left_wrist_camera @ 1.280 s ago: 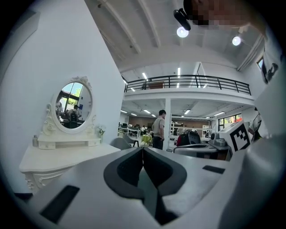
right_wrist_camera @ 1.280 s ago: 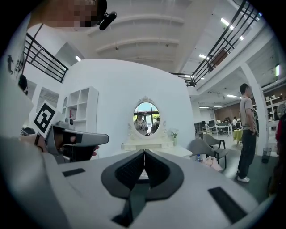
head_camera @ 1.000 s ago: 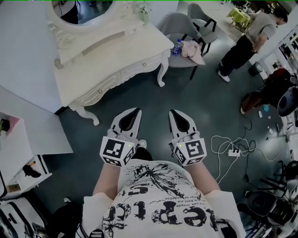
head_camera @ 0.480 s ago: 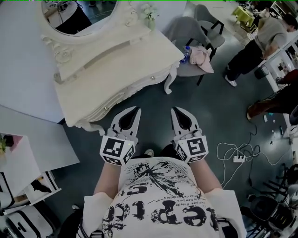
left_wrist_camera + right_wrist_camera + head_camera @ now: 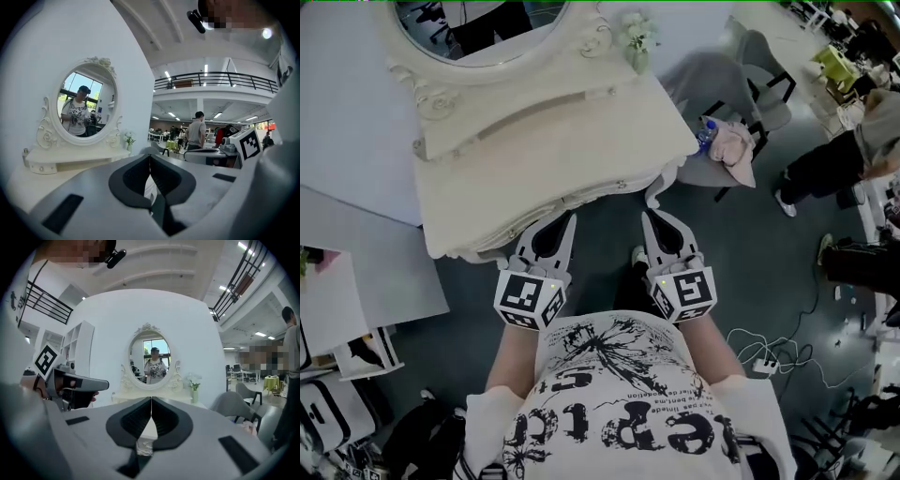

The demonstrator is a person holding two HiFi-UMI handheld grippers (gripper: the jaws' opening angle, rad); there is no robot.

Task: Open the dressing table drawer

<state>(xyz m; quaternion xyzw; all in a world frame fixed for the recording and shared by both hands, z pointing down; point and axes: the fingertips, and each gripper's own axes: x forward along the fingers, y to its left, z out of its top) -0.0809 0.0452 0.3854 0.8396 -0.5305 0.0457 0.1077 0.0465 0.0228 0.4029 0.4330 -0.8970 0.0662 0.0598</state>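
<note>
The white dressing table (image 5: 534,159) with its oval mirror (image 5: 478,28) fills the upper left of the head view. Its carved drawer front (image 5: 591,195) runs along the near edge, seen steeply from above. My left gripper (image 5: 570,217) is shut and empty, its tips right at that edge. Just off the table's right front corner, my right gripper (image 5: 647,214) is shut too, with nothing held. In the left gripper view the left gripper (image 5: 150,157) points past the mirror (image 5: 86,110). In the right gripper view the right gripper (image 5: 151,399) points straight at the mirror (image 5: 154,357).
A small flower vase (image 5: 636,42) stands on the table's back right. A grey chair (image 5: 722,94) with a pink cloth (image 5: 736,145) and a bottle (image 5: 705,133) stands to the right. A person (image 5: 834,159) stands further right. Cables and a power strip (image 5: 764,361) lie on the floor. White shelves (image 5: 337,309) stand left.
Both grippers have moved forward together toward the dressing table. Their tips, once well short of it, now reach its front edge. Both stayed shut.
</note>
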